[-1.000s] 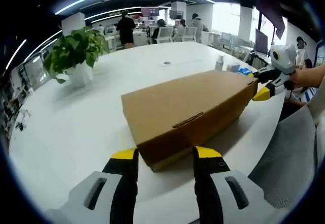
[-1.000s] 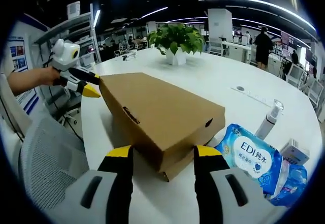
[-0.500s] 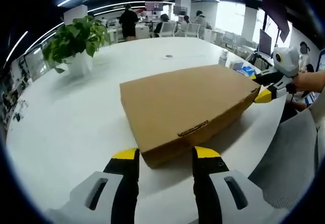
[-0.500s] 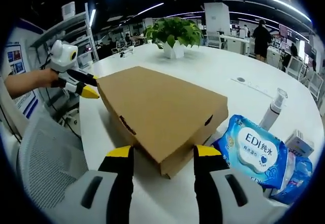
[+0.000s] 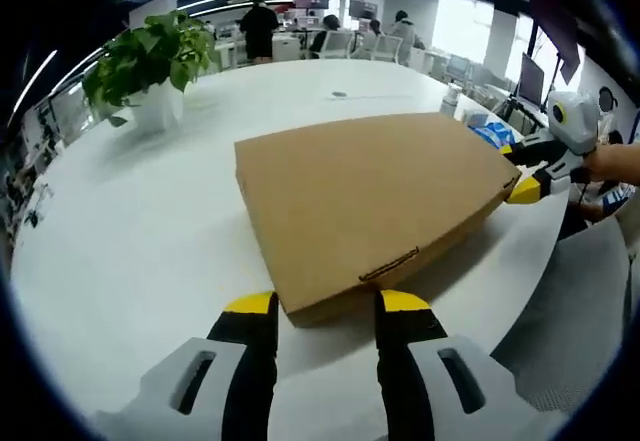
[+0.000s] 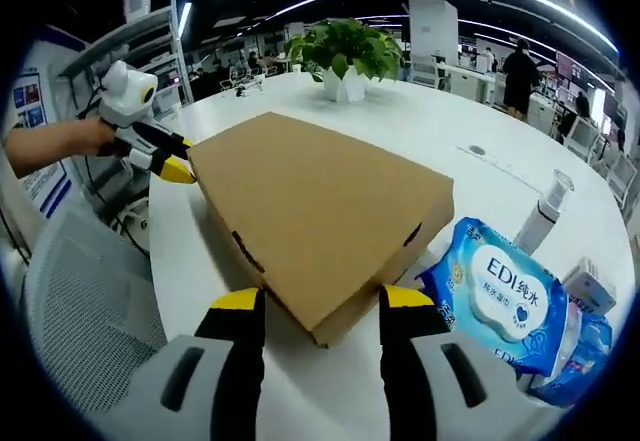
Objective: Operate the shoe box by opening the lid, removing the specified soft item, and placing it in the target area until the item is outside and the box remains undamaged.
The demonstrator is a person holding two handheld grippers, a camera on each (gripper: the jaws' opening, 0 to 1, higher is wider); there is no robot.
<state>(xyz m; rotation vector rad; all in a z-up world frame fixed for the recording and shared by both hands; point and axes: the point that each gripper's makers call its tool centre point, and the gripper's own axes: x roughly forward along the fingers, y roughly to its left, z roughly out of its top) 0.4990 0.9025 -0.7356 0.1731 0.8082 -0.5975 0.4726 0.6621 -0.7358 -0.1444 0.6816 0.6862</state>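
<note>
Left gripper view: white table (image 5: 130, 231) in open office, potted plant (image 5: 150, 66) toward far left edge, people standing at desks behind. Closed shoe box (image 5: 370, 196) lies flat mid-table, near corner between left gripper (image 5: 325, 303) jaws, spread, not pinching. Right gripper (image 5: 535, 166) at box's far corner by right table edge, held by hand (image 5: 612, 164).

Right gripper view: wipes pack (image 6: 505, 296) and spray bottle (image 6: 543, 223) beside box. Right gripper jaws spread, box corner between them. Mesh chair (image 6: 80, 311) off left table edge.
</note>
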